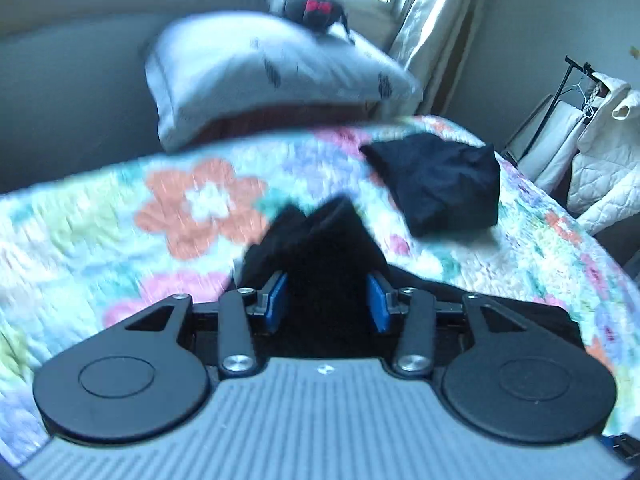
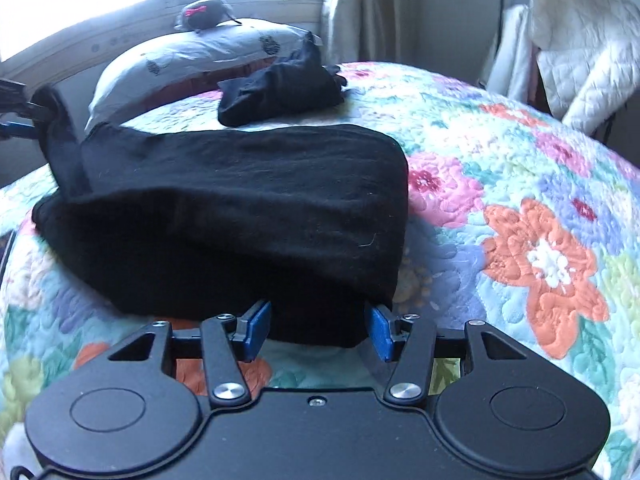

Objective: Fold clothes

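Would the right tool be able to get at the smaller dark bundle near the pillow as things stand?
Probably yes, though not straight ahead: the black garment lies between the right tool and the smaller dark bundle. The quilt to its right is bare, leaving a way round.

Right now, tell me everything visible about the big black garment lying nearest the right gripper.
The black garment is a soft, slightly fuzzy knit, folded into a thick rectangular bundle with rounded edges. It lies flat on the floral quilt, in front of a smaller dark bundle. Its near edge sits between the blue pads of the right gripper, whose jaws stand apart. At far left, one corner is lifted up toward the left gripper.
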A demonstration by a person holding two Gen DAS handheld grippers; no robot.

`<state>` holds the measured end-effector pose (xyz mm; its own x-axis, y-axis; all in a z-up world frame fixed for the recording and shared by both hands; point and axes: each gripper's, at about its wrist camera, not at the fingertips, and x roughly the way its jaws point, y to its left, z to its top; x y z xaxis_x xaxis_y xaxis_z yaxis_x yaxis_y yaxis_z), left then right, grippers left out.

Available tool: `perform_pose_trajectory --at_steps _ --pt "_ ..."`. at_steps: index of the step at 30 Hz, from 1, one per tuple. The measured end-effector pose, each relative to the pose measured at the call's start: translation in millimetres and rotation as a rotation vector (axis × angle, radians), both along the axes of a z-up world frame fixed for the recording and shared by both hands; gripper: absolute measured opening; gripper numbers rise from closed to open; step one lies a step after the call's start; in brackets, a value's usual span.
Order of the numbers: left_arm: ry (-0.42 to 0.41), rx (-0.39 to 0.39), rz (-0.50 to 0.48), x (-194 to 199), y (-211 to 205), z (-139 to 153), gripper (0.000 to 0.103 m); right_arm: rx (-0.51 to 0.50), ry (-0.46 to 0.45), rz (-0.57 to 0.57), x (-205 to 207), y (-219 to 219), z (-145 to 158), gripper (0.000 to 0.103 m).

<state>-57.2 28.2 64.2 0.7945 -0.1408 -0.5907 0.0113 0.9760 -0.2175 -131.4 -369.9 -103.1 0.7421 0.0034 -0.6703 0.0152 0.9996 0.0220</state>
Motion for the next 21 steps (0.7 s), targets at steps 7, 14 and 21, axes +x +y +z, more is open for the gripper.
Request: perform_pose_trajectory --at_steps 7,14,21 --pt "0.125 -0.127 -0.219 4 -26 -11 0.062 0.029 -0.011 -0.02 -3 -2 -2 0.058" --pt "0.402 0.05 -0.47 3 -113 -108 0.087 0.098 -0.006 -0.098 1 -6 0 0.058" --pt "0.378 0.08 -0.472 -7 -123 -118 0.098 0.13 -0.025 -0.167 -2 -7 -2 0.06"
